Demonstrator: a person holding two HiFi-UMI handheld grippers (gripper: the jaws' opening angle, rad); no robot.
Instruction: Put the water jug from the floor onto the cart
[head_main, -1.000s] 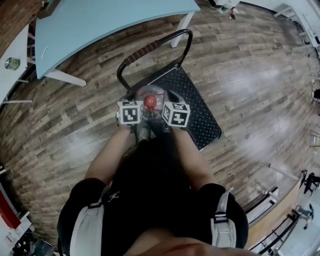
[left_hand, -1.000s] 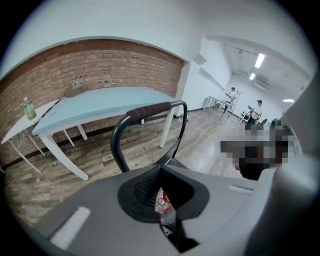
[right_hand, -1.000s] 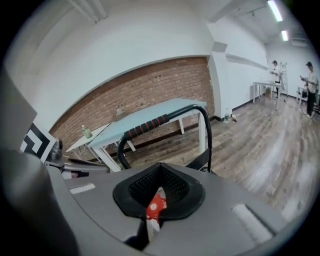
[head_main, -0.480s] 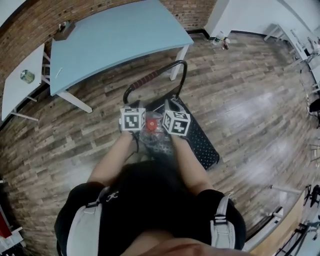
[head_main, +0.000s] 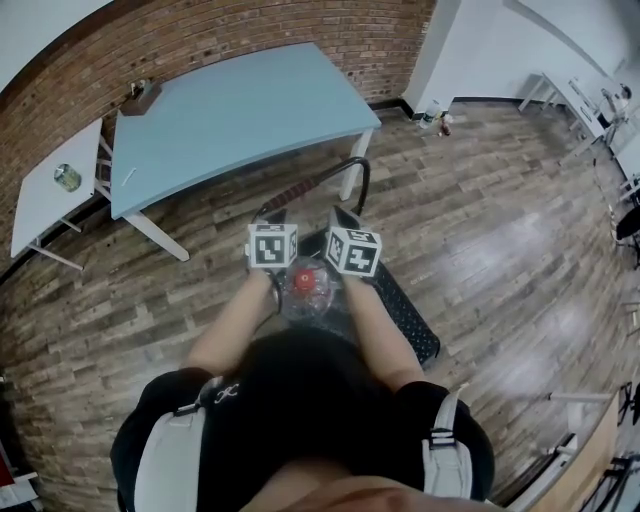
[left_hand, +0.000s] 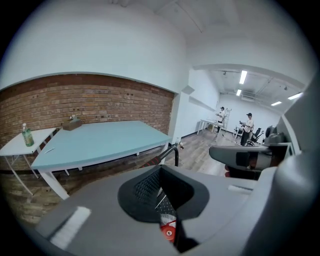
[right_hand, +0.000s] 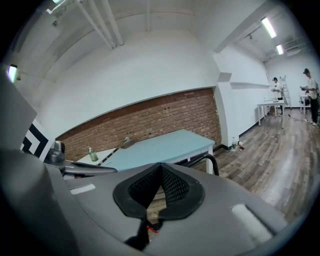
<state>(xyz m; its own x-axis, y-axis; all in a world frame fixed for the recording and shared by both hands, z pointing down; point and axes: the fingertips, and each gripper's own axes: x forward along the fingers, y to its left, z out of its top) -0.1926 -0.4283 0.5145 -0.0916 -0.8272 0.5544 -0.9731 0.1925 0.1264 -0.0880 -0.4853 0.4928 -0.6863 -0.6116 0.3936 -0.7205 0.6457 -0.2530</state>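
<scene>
A clear water jug (head_main: 305, 292) with a red cap (head_main: 303, 281) hangs above the near end of the black cart (head_main: 405, 305), between my two grippers. My left gripper (head_main: 273, 258) is against its left side and my right gripper (head_main: 347, 262) against its right side; their marker cubes hide the fingertips. In the left gripper view the jaws (left_hand: 161, 197) are closed together, with the red cap (left_hand: 168, 232) showing below them. The right gripper view shows its jaws (right_hand: 159, 192) closed too, a sliver of red (right_hand: 152, 229) beneath. The cart's handle (head_main: 312, 184) rises at the far end.
A light blue table (head_main: 240, 105) stands beyond the cart against a brick wall (head_main: 200, 40). A small white table (head_main: 45, 215) with a jar (head_main: 67, 177) is at the left. White desks (head_main: 580, 100) line the right. Two people (left_hand: 247, 127) stand far off.
Both grippers have risen together with the jug between them. The jug now hangs higher over the cart's near end, and more of the blue table and wall shows.
</scene>
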